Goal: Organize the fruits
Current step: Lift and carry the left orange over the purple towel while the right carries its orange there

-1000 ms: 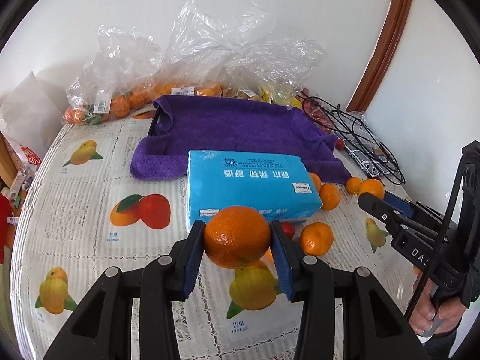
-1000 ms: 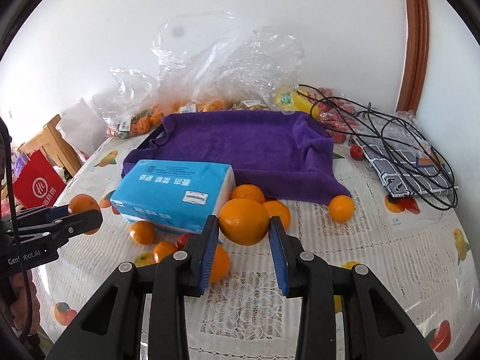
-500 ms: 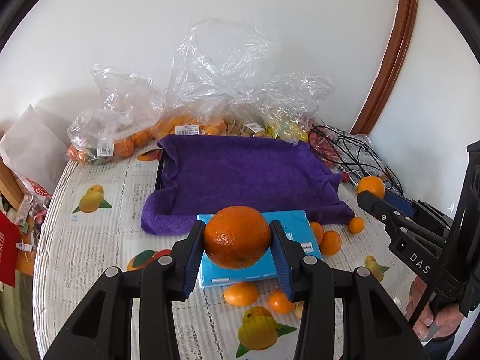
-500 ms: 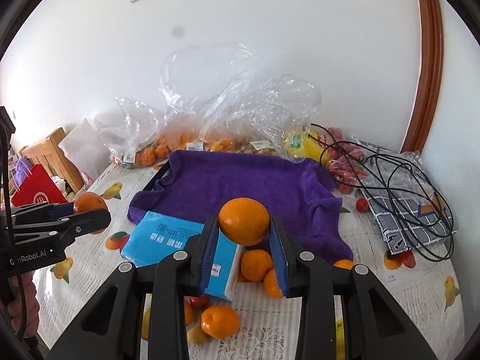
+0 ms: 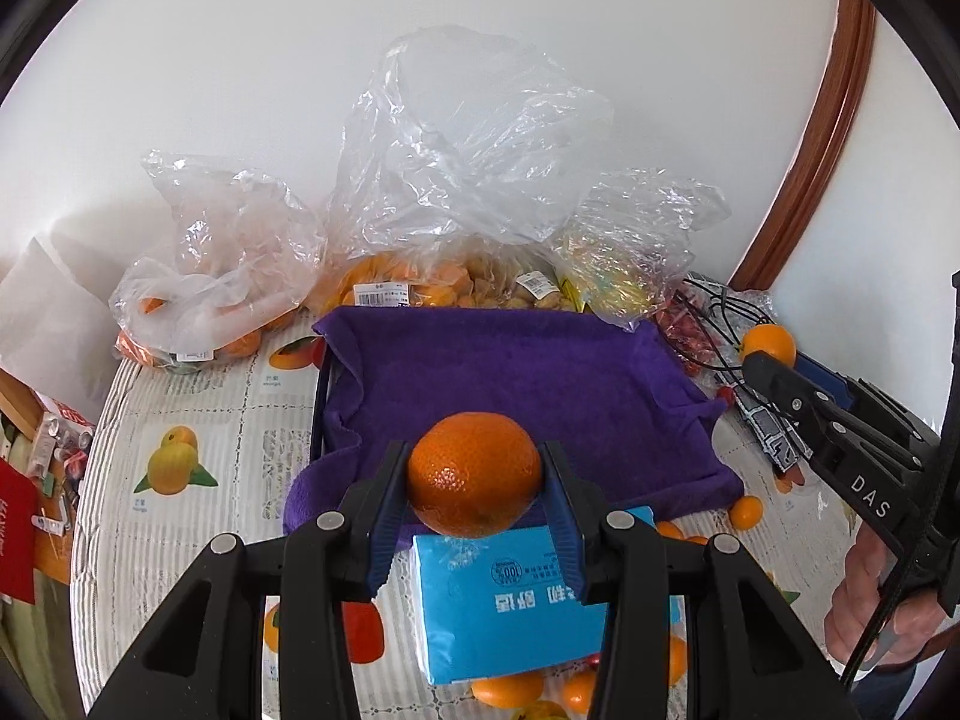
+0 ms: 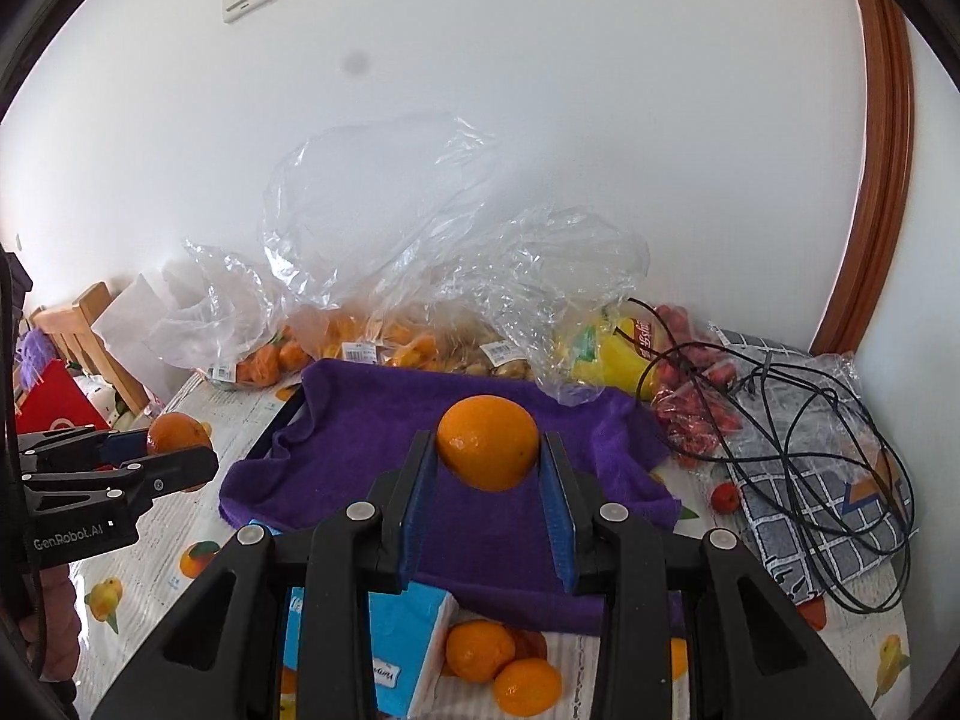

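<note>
My left gripper is shut on an orange, held above the near edge of the purple towel that lines a dark tray. My right gripper is shut on another orange, also raised over the towel. Each gripper shows in the other's view: the right one at the right, the left one at the left. Loose oranges lie on the table beside a blue tissue box.
Clear plastic bags of fruit stand behind the towel against the wall. A black wire basket and cables lie on a checked cloth at the right. A wooden chair stands at the left. The tablecloth has fruit prints.
Both grippers have risen and moved forward with their oranges, from low over the tissue box and loose fruit to above the towel's near edge.
</note>
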Motion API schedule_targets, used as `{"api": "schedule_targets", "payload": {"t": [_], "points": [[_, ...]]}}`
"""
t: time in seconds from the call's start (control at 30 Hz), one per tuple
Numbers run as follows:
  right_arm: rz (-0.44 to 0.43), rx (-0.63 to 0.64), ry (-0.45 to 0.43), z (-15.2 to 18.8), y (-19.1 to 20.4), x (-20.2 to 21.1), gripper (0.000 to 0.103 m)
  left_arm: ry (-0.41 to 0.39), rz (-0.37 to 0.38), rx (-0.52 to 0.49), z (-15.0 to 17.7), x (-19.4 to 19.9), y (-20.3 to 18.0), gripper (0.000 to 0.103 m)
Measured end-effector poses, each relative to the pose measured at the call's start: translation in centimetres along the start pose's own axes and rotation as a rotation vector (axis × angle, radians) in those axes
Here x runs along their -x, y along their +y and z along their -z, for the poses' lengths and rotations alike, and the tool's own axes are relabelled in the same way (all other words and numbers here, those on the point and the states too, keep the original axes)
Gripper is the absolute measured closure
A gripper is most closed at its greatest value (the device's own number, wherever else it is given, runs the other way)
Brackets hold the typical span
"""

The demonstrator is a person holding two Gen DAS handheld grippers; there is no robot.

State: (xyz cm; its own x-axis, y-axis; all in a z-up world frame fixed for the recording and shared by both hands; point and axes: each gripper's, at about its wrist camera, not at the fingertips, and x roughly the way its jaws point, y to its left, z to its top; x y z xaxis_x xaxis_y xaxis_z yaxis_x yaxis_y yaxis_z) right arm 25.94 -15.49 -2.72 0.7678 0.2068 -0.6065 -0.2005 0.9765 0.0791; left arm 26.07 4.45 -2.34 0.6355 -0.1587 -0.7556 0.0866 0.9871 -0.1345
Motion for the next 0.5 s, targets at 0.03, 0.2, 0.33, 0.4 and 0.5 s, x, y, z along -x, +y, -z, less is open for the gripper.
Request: {"api": "schedule_targets", "payload": {"t": [0.03, 0.2, 0.33, 0.4, 0.5], "points": [[-0.001, -0.001, 0.002, -0.2, -0.2, -0.5, 0.069, 0.003, -0.004, -0.002, -0.3, -0.5, 0.0, 0.062], [0.0, -0.018, 0.016, -0.6, -1.4, -3.0, 0.069, 0.02, 0.0, 0.009, -1.2, -2.8, 0.6, 0.062], [0.005, -0.026, 0.044, -0.4, -2.1, -5.3, 0.069, 0.041, -0.009, 0.005, -1.7, -4.8, 0.8, 0.062], [0.007, -0.027, 0.063, -0.1, -2.3, -6.5, 0.069, 0.053, -0.007, 0.007, -1.9, -5.8, 1.0, 0.062], [0.003, -0.025, 0.087, 0.3, -2.7, -8.1, 0.069, 0.069, -0.01, 0.008, -2.0, -7.3, 1.2, 0.062]]}}
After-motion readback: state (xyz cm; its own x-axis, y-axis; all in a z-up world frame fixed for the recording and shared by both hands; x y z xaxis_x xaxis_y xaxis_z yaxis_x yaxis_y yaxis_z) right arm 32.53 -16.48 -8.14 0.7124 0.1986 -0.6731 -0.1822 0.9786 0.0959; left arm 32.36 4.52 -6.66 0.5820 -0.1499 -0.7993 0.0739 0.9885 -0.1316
